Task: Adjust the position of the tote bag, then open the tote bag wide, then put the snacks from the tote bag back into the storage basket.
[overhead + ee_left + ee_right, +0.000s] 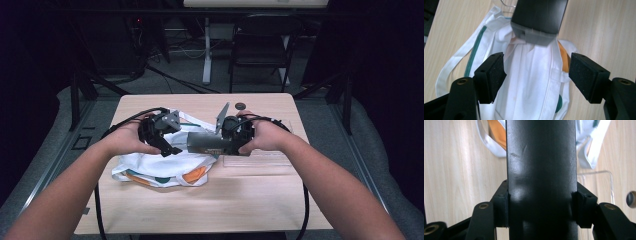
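- Wooden bench (240, 200), person's forearms come in from the near edge, one gripper in each hand.
- Right gripper (231, 141) points toward the bench's left, fingers (501, 202) pinching a dark flat rectangular block (207, 142) by its two sides; from the right gripper view the block (541, 170) runs straight up between the pads.
- Block held level above the bench, its far end over the white cloth.
- Block's end looks grey, with a small notch, seen from the left gripper view (534, 37).
- Left gripper (170, 145) sits at the left, angled right and down toward the cloth; fingers (492, 75) spread wide, nothing between them, hanging just above the cloth.
- White garment (160, 167), crumpled, lies centre-left on the bench under both grippers; green stripe (475, 47) along one strap-like edge, orange patch (194, 174) near its front edge.
- Garment (531, 82) directly below the open left fingers; cannot tell if they touch it.
- Clear plastic sheet or tray (257, 159) flat on the bench under the right hand.
- Small dark round object (240, 105) near the far edge of the bench, apart from everything else.
- Black cables (98, 210) trail off both grippers toward the near edge.
- Dark chair (260, 47) on the floor beyond the bench.
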Motion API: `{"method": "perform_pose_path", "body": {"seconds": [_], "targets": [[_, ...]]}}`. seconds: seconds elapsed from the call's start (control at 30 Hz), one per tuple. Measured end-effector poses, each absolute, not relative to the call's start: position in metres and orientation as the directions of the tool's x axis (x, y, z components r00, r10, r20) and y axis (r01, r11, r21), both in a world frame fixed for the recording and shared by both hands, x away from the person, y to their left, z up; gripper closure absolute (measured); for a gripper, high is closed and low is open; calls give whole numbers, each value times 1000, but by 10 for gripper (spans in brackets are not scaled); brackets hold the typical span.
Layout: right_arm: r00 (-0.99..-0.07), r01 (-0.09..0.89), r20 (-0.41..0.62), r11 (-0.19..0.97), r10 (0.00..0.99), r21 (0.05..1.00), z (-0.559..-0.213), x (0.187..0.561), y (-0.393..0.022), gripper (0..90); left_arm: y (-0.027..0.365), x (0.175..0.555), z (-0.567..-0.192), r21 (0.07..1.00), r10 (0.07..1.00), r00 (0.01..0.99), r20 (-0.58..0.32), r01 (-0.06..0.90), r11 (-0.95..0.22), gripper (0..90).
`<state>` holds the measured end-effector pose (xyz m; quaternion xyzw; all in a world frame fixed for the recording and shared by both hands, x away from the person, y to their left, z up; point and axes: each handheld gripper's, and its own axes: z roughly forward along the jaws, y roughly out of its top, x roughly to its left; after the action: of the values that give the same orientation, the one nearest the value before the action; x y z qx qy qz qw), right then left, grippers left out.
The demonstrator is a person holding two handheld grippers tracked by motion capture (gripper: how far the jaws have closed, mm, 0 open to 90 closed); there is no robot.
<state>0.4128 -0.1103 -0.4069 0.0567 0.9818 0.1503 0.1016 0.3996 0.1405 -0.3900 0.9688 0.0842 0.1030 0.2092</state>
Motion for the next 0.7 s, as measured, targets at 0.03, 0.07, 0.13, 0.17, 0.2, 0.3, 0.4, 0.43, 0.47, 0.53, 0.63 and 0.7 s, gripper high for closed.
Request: {"method": "perform_pose_path", "body": {"seconds": [0.03, 0.07, 0.13, 0.17, 0.2, 0.3, 0.4, 0.43, 0.47, 0.53, 0.63, 0.7], "targets": [[-972, 85, -186, 950, 145, 300, -406, 413, -113, 427, 143, 400, -392, 424, 211, 964, 160, 126, -897, 293], [-970, 89, -189, 949, 151, 302, -405, 414, -116, 427, 145, 400, -393, 423, 217, 964, 155, 134, -896, 295], [-968, 101, -192, 948, 164, 302, -404, 416, -122, 427, 149, 400, -397, 421, 228, 962, 151, 146, -895, 301], [-966, 101, -201, 951, 165, 294, -402, 417, -124, 427, 151, 400, -399, 421, 235, 961, 147, 154, -894, 301], [-964, 108, -201, 948, 173, 299, -402, 417, -127, 427, 153, 399, -400, 417, 236, 961, 147, 156, -895, 301], [-959, 121, -207, 942, 192, 313, -401, 421, -132, 427, 158, 399, -404, 419, 253, 957, 142, 174, -891, 303], [-954, 135, -217, 942, 208, 308, -400, 426, -139, 427, 163, 399, -406, 419, 266, 955, 135, 188, -888, 309], [-954, 135, -217, 942, 208, 308, -400, 426, -139, 427, 164, 399, -406, 420, 270, 954, 133, 193, -887, 309], [-953, 139, -218, 943, 211, 304, -400, 427, -141, 427, 165, 399, -407, 420, 274, 952, 136, 195, -886, 312], [-950, 150, -219, 940, 223, 308, -401, 429, -144, 427, 168, 399, -408, 420, 279, 952, 129, 203, -885, 312], [-946, 160, -225, 939, 234, 304, -402, 433, -150, 427, 173, 399, -412, 419, 298, 947, 122, 223, -880, 321], [-943, 165, -232, 940, 240, 299, -401, 436, -154, 427, 177, 399, -415, 420, 309, 944, 120, 234, -877, 325]]}}
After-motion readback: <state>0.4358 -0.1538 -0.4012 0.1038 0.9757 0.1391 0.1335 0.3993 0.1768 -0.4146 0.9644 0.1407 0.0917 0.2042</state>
